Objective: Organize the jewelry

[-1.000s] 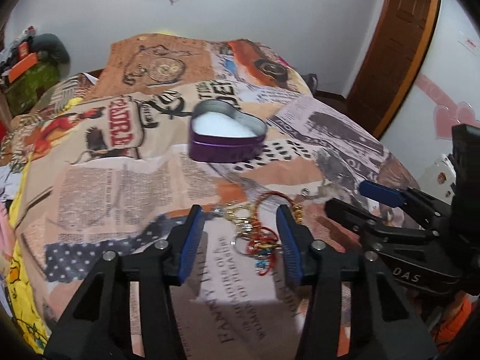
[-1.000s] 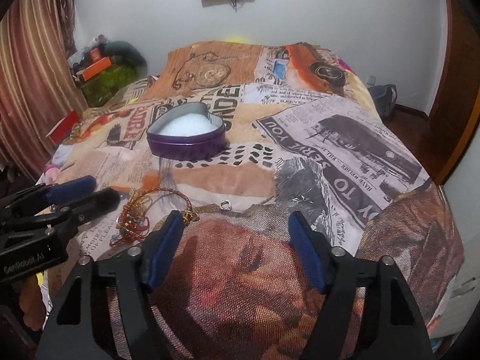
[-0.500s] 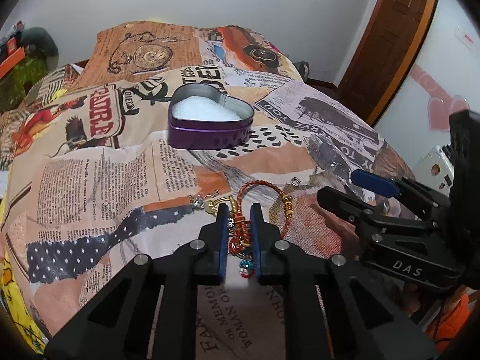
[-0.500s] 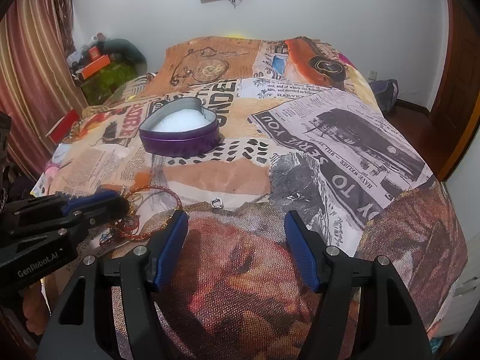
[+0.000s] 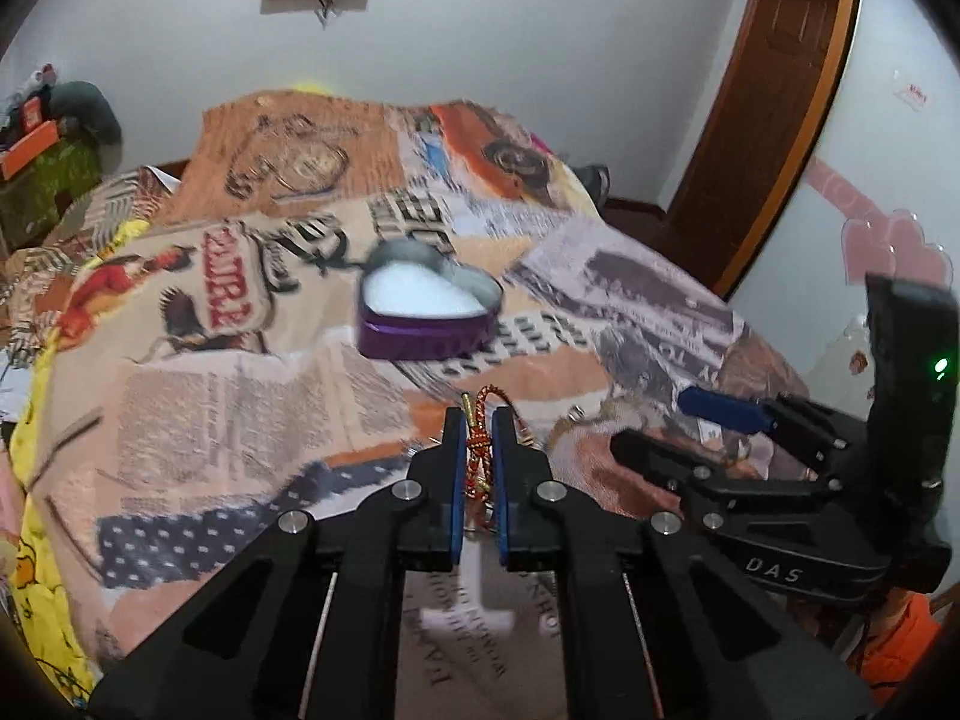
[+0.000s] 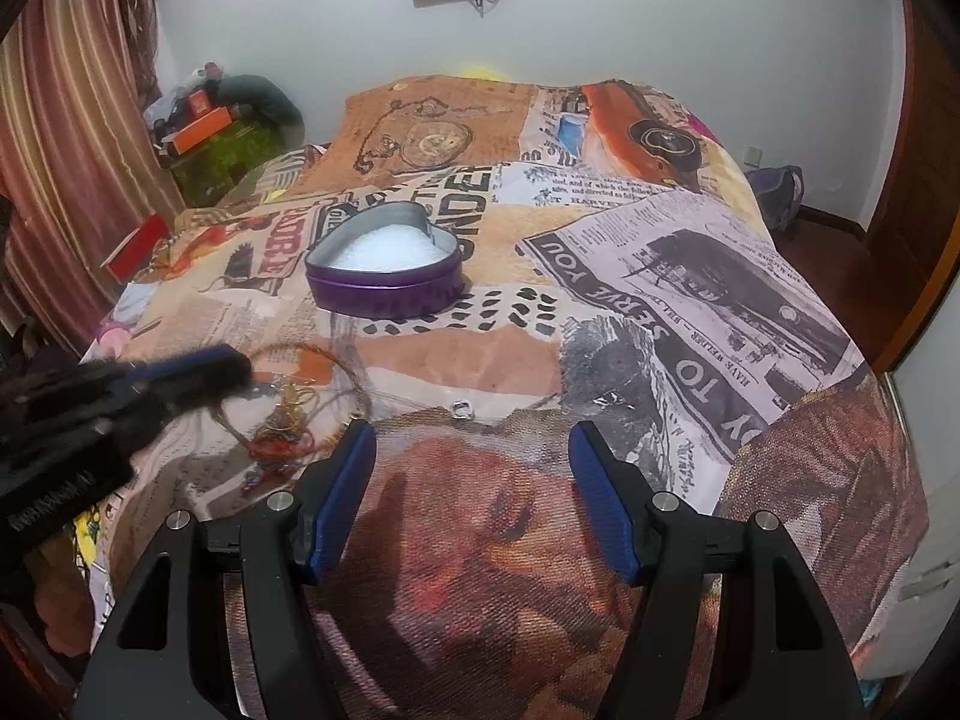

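Bed w/ newsprint-collage cover fills both views. Purple heart tin, lid off, white padding inside, sits mid-bed, well apart from both tools. Right gripper hovers low over cover, jaws wide apart, nothing in them. Left gripper is clamped on red-gold bracelet, cord pinched btwn pads; more charms trail below in a tangle. Small ring lies loose nearby. Risk: thin cord slips out mid-carry, or tangle drags other pieces along & drops them short of tin.

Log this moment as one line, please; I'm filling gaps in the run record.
left tool: shut on red-gold bracelet | right tool: open, holding nothing | purple heart tin: open on bedspread, no jewelry inside | small ring: on bedspread
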{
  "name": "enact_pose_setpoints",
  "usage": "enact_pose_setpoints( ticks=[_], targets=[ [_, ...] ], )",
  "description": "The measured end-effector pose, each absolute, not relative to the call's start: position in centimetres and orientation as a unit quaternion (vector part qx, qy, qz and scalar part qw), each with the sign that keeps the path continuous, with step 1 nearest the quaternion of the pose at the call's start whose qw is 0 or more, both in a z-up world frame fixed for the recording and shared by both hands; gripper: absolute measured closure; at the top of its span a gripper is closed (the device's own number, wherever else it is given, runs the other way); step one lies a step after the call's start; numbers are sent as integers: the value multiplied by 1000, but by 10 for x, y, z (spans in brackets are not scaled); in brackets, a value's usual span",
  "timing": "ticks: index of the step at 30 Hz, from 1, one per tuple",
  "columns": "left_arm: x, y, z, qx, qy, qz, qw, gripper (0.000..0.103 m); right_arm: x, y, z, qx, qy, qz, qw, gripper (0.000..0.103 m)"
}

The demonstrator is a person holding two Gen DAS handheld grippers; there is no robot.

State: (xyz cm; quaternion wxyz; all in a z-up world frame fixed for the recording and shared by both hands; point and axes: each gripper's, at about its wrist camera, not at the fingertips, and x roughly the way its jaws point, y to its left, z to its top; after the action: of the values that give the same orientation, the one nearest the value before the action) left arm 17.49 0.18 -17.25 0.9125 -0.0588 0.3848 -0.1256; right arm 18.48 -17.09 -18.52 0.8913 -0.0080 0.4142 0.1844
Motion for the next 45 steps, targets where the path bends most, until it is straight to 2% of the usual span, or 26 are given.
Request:
enact_pose_setpoints(
  ticks=[5, 11, 20, 30, 33, 38, 45],
  targets=[
    [166, 30, -167, -77, 380, -103, 916, 96, 182, -159, -181, -10, 414, 198, 888, 40],
    [161, 56, -197, -95, 425, -86, 896, 96, 177, -129, -183, -31, 417, 225, 880, 41],
    [159, 57, -227, -67, 453, -73, 886, 96, 190, -102, -192, -45, 444, 244, 861, 69],
    [161, 62, -232, -60, 459, -67, 884, 92, 202, -83, -204, -56, 469, 260, 842, 76],
    [161, 62, -232, -57, 459, -64, 884, 92, 201, -81, -205, -54, 471, 269, 838, 87],
    [159, 61, -230, -52, 458, -58, 885, 92, 201, -88, -200, -38, 464, 269, 843, 95],
    [156, 63, -229, -52, 460, -53, 885, 90, 199, -107, -193, -37, 453, 247, 856, 96]
  ],
)
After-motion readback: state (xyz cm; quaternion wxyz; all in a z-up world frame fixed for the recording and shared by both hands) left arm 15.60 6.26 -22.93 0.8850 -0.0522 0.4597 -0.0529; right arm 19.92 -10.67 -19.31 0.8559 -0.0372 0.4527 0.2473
